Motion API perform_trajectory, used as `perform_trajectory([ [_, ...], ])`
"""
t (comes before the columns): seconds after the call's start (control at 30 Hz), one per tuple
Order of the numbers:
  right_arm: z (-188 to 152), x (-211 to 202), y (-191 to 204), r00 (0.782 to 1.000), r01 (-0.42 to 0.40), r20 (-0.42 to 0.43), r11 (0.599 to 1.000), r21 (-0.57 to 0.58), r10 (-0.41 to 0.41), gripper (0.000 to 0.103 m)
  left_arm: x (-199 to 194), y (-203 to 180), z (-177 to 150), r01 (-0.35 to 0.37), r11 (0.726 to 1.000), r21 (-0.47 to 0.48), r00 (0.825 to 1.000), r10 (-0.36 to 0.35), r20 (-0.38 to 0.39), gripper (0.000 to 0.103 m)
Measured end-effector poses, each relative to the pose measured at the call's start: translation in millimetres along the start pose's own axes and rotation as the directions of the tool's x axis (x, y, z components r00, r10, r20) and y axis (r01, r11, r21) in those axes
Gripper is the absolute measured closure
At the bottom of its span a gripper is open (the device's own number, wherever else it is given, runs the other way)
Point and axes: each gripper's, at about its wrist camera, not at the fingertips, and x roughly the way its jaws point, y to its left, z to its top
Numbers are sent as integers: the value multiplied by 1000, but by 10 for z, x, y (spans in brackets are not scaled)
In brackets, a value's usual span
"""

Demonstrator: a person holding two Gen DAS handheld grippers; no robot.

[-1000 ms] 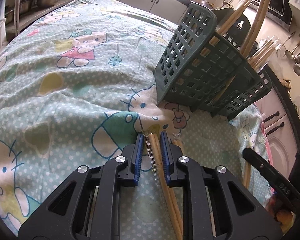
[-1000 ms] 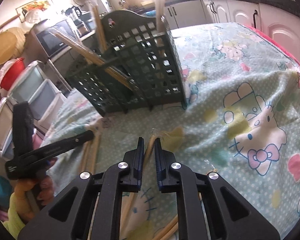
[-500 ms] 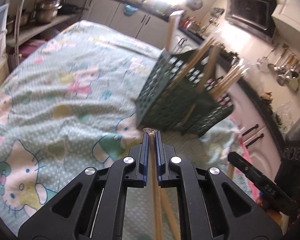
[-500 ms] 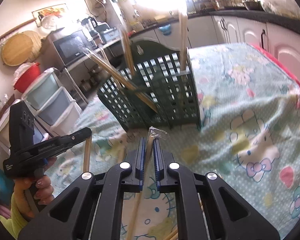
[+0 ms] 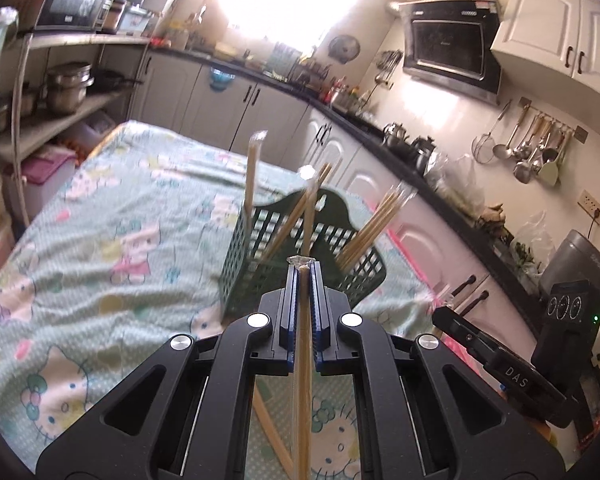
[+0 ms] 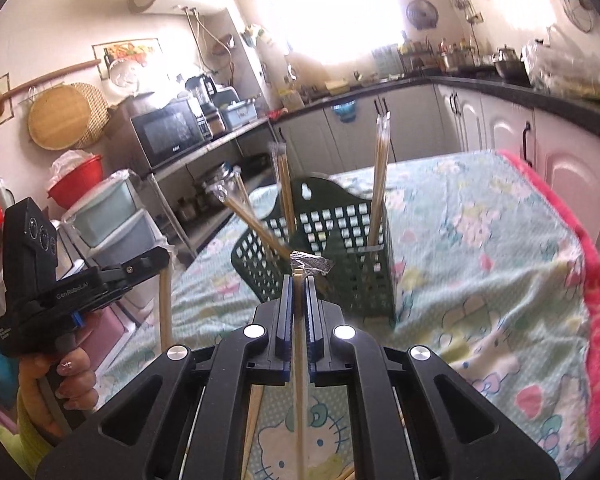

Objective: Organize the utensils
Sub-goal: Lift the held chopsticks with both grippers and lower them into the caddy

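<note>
2 hand-held grippers point(image 5: 302, 276) point(image 6: 298, 280) pinching wrapped chopsticks point(image 5: 302, 360)

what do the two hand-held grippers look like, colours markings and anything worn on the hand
Both are black plastic. The left hand-held gripper and the right hand-held gripper each have two ribbed blue finger pads and round silver bolts on angular, cut-out linkage arms. Seen from the side, the left one has a boxy black camera housing with white lettering. The hand on its handle shows painted nails and a yellow-green sleeve.
</note>
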Motion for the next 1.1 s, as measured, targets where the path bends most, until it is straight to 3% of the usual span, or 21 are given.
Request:
perform_trajectory([
  [0.27,176,-202,5,996,14,86,1000,-23,-12,97,-169,-167,259,-16,999,48,994,11,105,100],
  [0.63,358,-341,70,989,20,147,999,-51,-12,97,-171,-210,543,-68,996,62,980,55,192,100],
  [1.1,719,-365,102,974,54,225,994,-96,-31,97,-126,-258,1015,-131,990,52,947,109,303,100],
])
